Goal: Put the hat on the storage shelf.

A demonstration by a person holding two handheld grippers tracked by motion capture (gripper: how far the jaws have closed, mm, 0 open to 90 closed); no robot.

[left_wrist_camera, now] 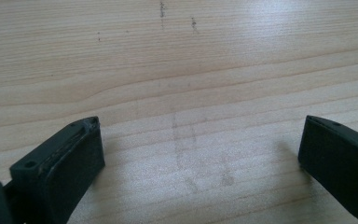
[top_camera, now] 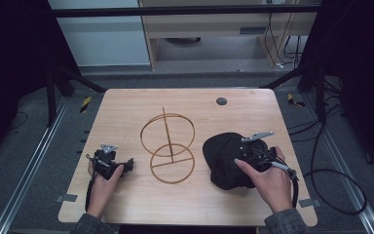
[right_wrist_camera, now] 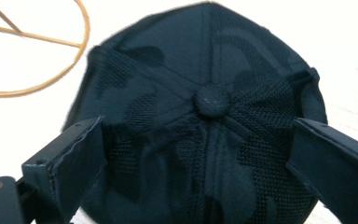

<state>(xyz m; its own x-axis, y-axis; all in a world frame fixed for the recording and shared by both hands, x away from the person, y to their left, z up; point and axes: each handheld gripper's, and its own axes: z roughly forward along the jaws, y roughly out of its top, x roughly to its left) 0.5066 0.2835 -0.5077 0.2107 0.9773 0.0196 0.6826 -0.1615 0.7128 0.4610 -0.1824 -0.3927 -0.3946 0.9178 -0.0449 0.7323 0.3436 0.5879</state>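
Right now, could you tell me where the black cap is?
In the high view, the cap lies on the table's right side, between the wire stand and the right gripper.

The high view looks forward and down over the whole tabletop (top_camera: 126, 105). The left gripper view faces bare wood from very close. The right gripper view sits close above the black cap (right_wrist_camera: 205, 102), sharing cap and wire stand (right_wrist_camera: 51, 51) with the high view.
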